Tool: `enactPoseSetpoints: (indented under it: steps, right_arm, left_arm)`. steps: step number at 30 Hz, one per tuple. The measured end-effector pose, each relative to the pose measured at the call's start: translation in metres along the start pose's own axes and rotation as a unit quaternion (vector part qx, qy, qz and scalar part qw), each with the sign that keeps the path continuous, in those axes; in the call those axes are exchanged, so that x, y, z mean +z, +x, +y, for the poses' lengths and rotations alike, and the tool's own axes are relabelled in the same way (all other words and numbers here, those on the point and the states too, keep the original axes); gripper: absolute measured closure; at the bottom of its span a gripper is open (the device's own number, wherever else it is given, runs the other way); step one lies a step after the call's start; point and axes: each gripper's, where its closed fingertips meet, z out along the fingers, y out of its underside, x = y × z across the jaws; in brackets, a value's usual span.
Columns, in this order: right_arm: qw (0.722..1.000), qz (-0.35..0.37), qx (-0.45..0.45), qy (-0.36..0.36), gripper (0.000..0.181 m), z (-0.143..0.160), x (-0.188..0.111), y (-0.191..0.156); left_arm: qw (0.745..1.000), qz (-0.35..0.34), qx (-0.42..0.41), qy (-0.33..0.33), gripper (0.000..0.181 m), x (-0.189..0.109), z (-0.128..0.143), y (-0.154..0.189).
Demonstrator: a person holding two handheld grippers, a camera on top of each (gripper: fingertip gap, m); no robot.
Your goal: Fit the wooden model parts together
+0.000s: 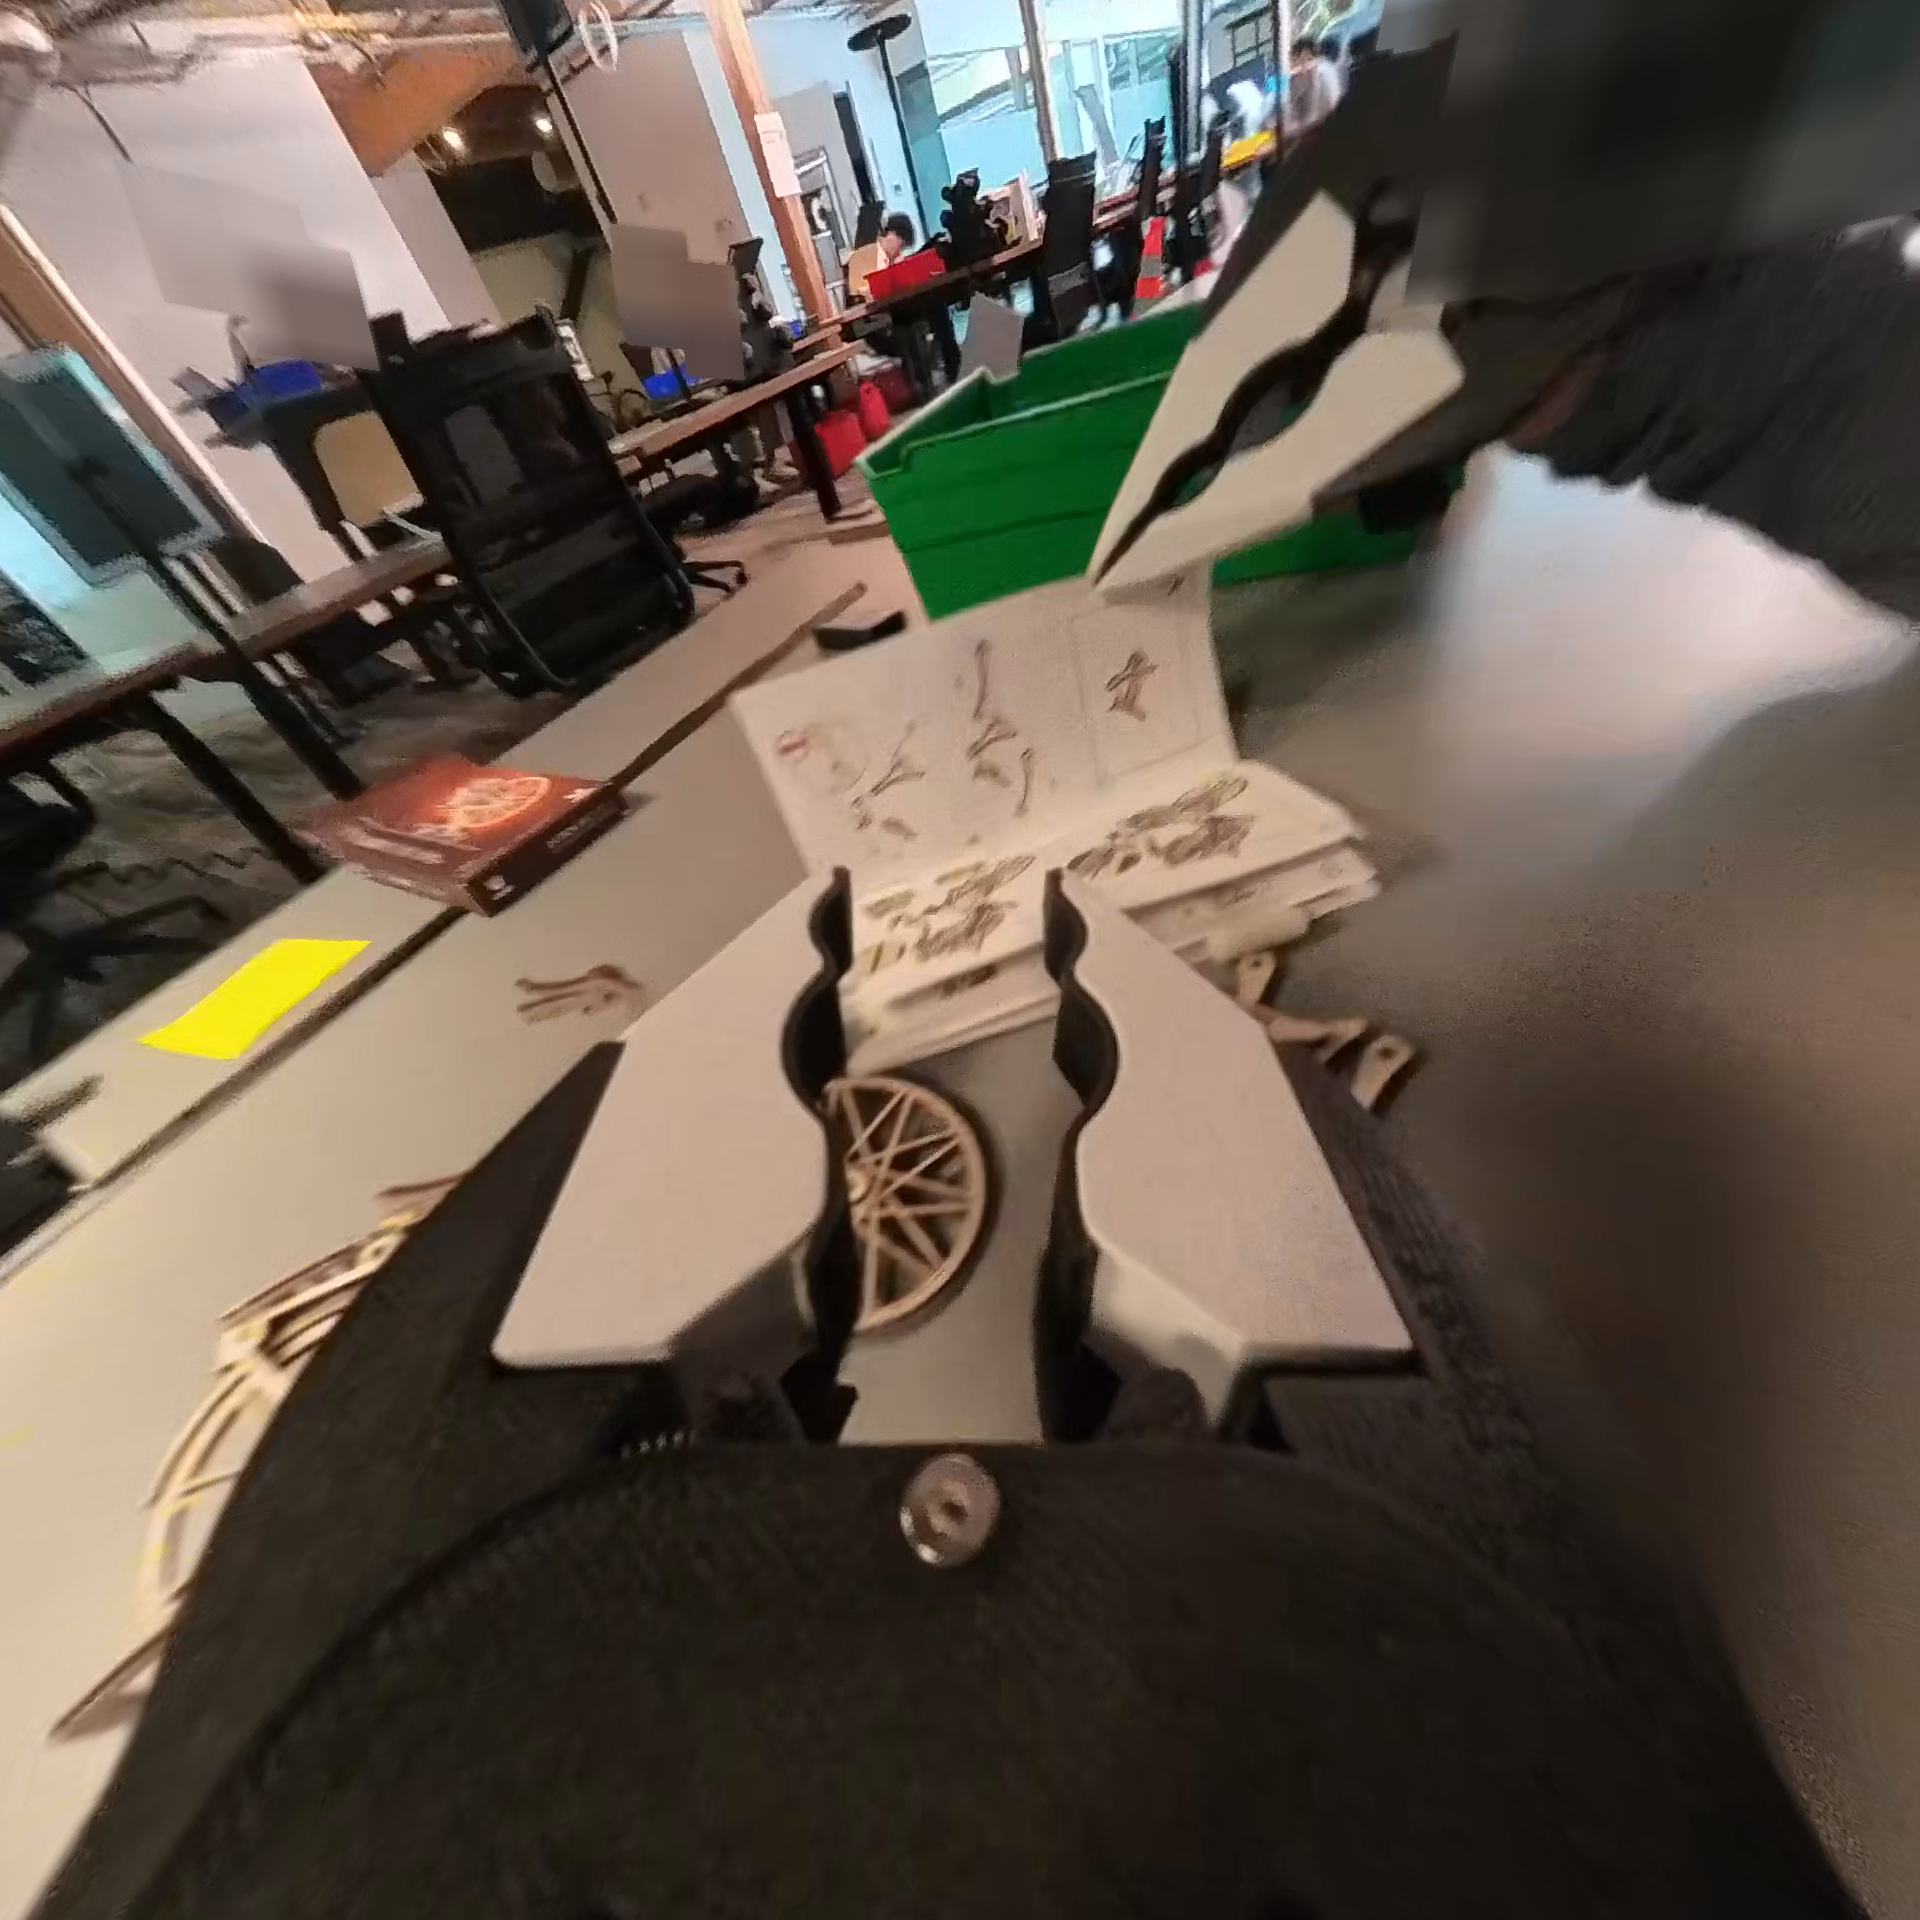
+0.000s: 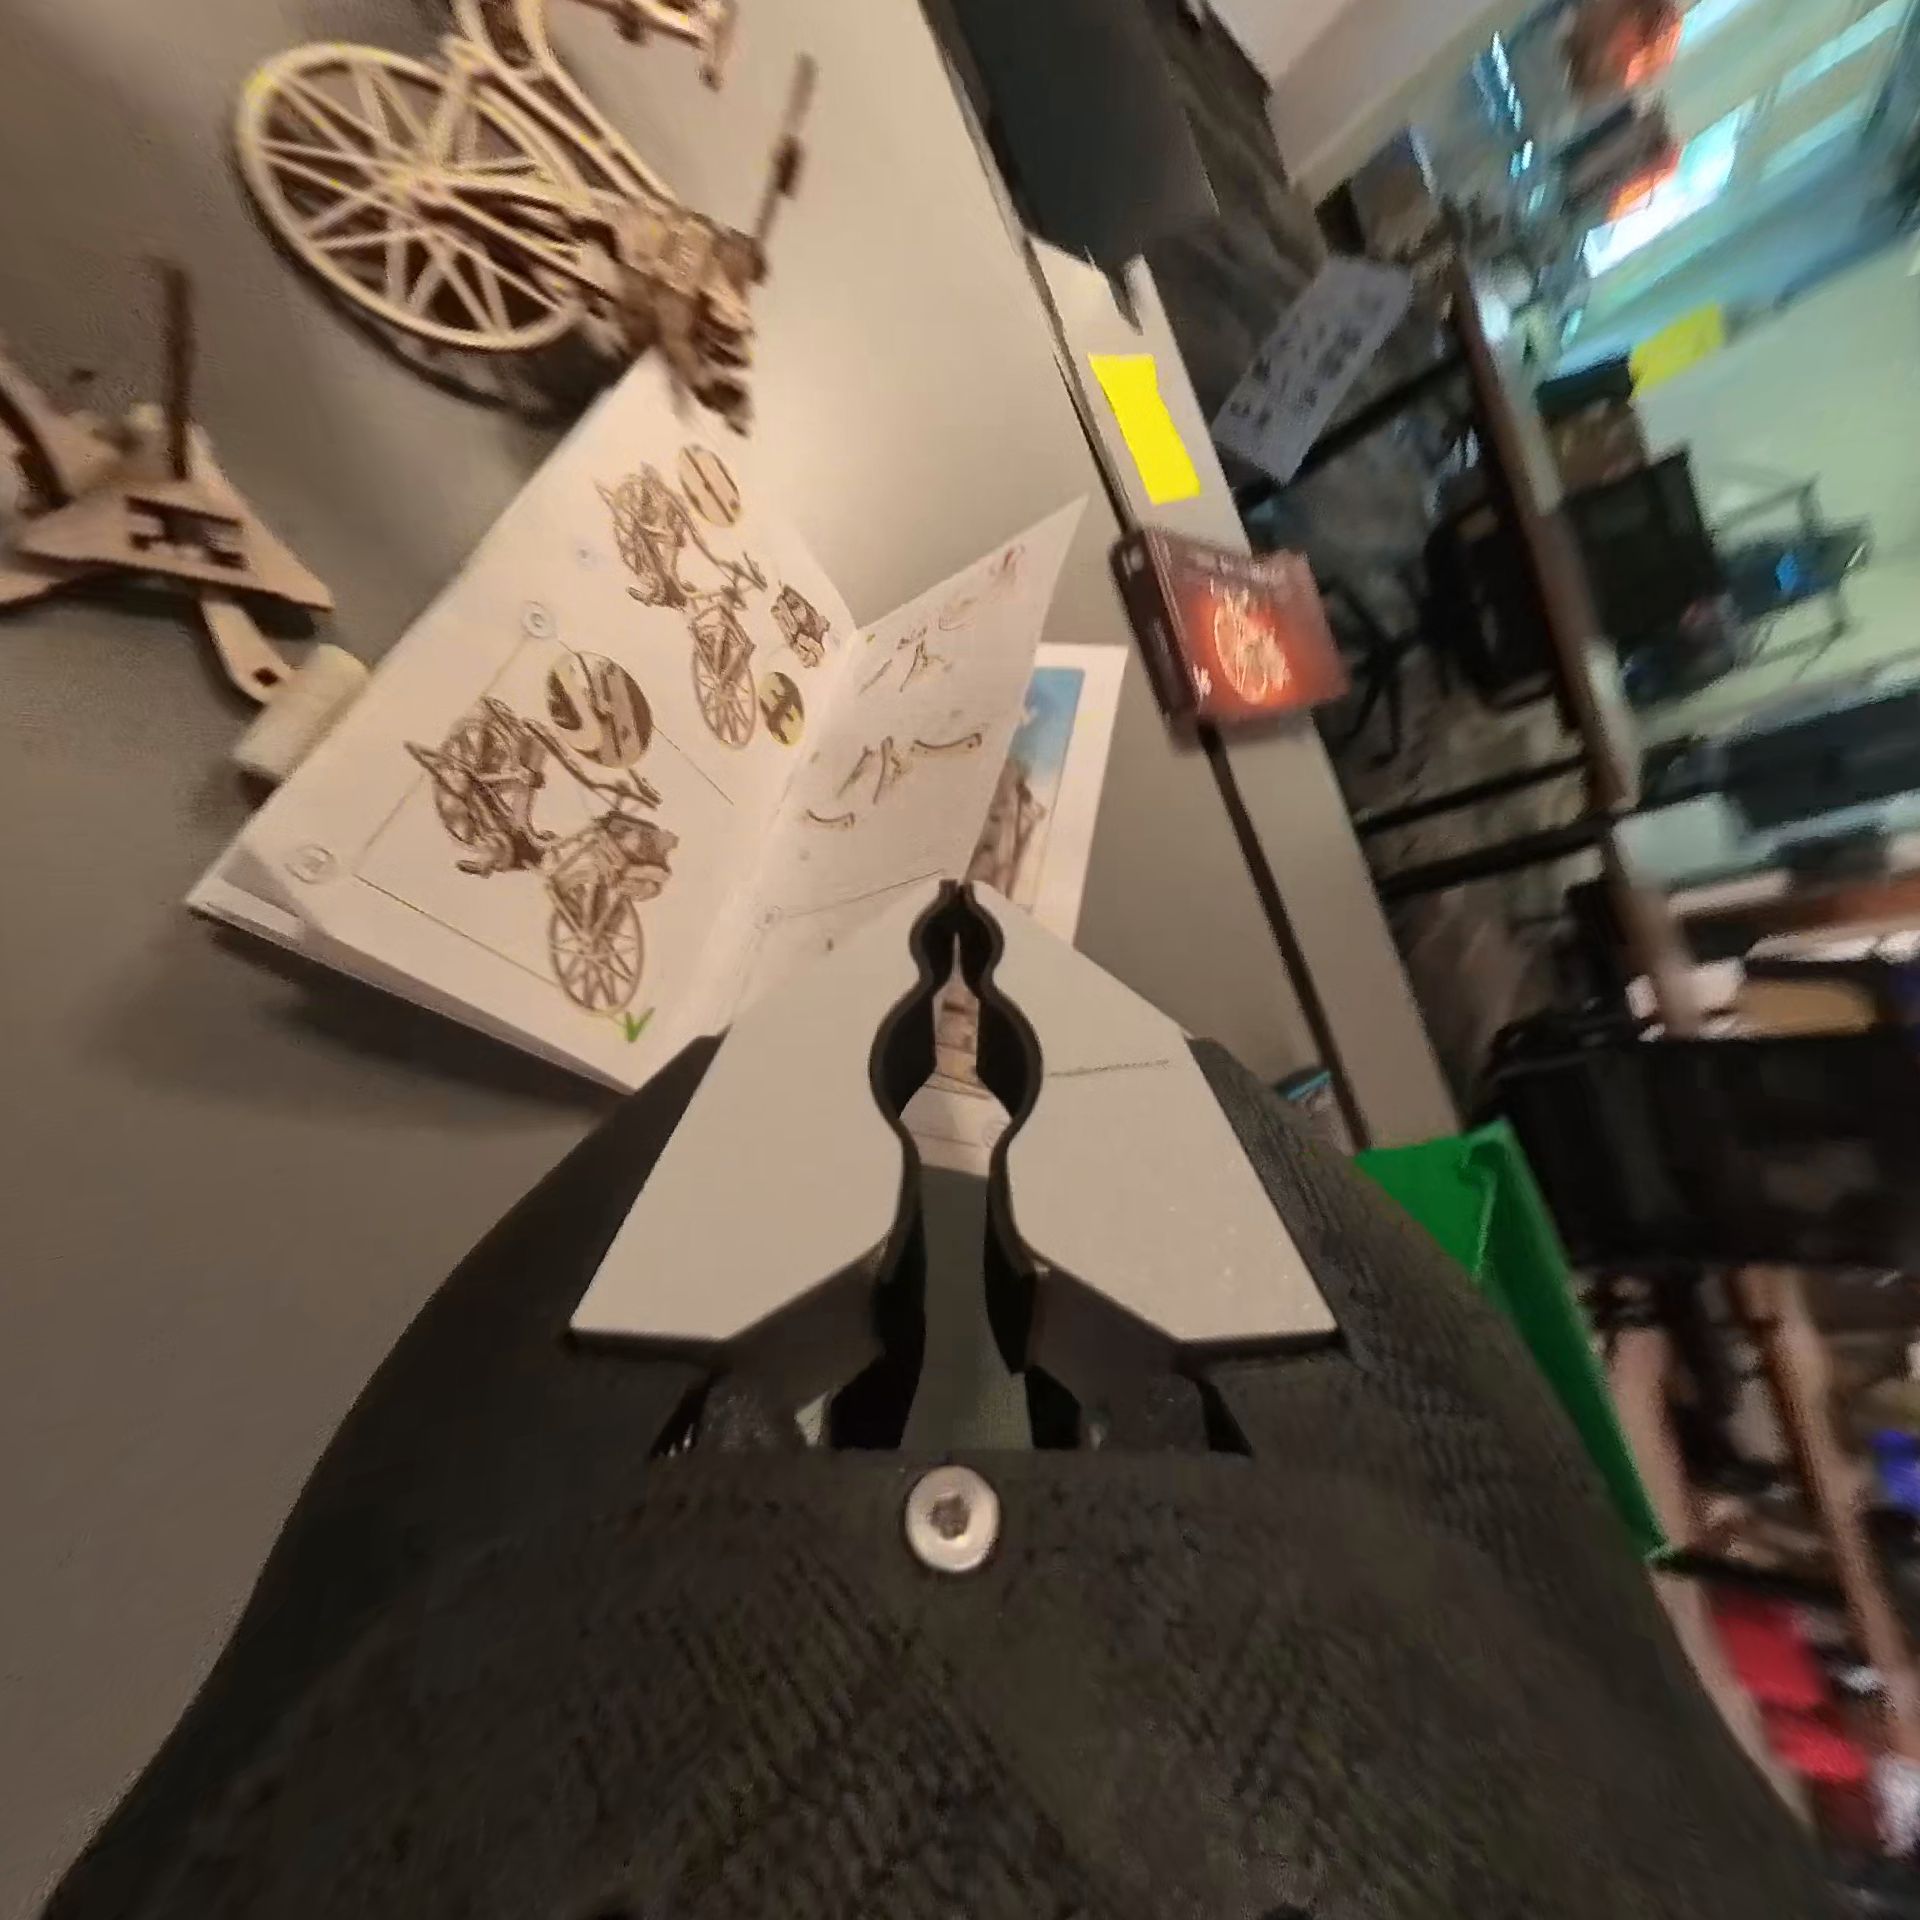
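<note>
A spoked wooden wheel [image 1: 914, 1205] shows between the fingers of my left gripper [image 1: 945, 914], which is open and empty just above it. More of the wooden bicycle model [image 1: 281, 1351] lies to its left, and shows in the right wrist view [image 2: 468, 208] at the top left. My right gripper [image 2: 951, 896] is shut on a page [image 2: 935, 675] of the open instruction booklet [image 2: 499, 748] and holds it lifted. In the left wrist view the right gripper [image 1: 1107, 577] pinches the top of that page [image 1: 1143, 665].
Loose wooden parts lie by the booklet [image 1: 1340, 1049] [image 2: 135, 520] and one on the table [image 1: 577, 992]. A red-brown box [image 1: 468, 821] and a yellow note [image 1: 255, 992] sit at the table's left edge. A green bin [image 1: 997, 488] stands behind the booklet. The grippers' ends are close to 15 cm from one another.
</note>
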Motion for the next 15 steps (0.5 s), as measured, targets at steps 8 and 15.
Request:
enactPoseSetpoints:
  steps: [8, 15]
  right_arm:
    - [0.985, -0.111, -0.125, 0.038, 0.181, -0.027, 0.003, -0.063]
    - [0.979, -0.159, -0.128, 0.017, 0.181, -0.02, 0.014, -0.085]
  left_arm:
    - [0.996, 0.056, -0.066, -0.028, 0.145, 0.019, -0.004, 0.021]
    - [0.997, 0.04, -0.061, -0.03, 0.149, 0.007, 0.005, 0.016]
